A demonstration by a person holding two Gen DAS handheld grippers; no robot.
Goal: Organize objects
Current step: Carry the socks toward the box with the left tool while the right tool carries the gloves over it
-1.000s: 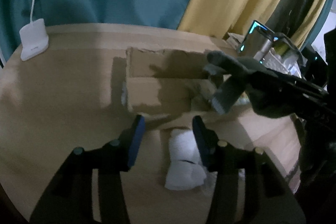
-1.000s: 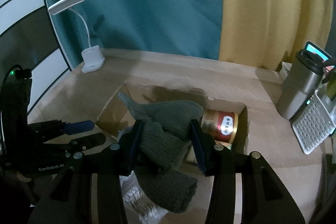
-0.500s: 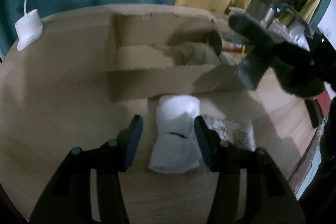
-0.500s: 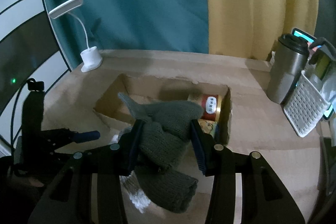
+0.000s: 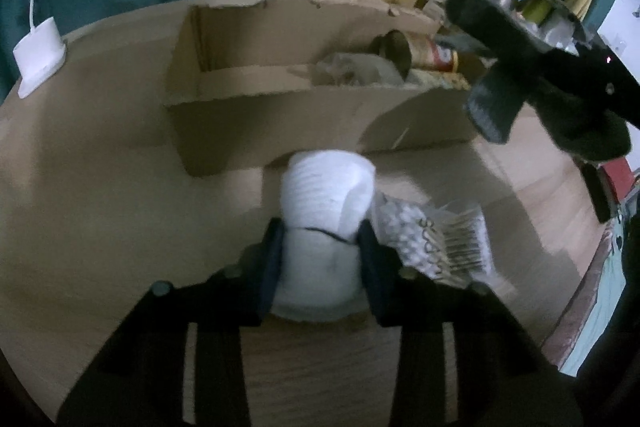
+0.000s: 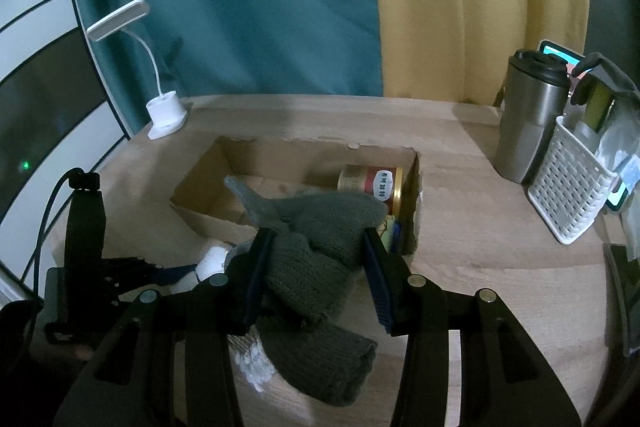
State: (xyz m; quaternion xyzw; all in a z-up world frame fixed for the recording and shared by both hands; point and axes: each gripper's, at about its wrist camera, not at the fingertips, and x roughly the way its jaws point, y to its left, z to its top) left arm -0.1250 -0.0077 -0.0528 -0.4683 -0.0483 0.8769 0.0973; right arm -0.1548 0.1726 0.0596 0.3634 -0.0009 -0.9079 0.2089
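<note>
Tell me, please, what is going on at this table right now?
A person is tidying loose items into a cardboard box using two handheld grippers. The right gripper holds a grey knitted glove above the box's near edge. The left gripper has its fingers either side of a white rolled sock on the table in front of the box. A can already lies inside.

wooden table (image 6: 460, 195), cardboard box (image 6: 304, 155), lamp (image 6: 166, 111), perhaps tumbler (image 6: 528, 119)

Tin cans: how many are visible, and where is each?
1. The tin can lies on its side in the right end of the cardboard box. The grey knit glove could hide others.
</note>
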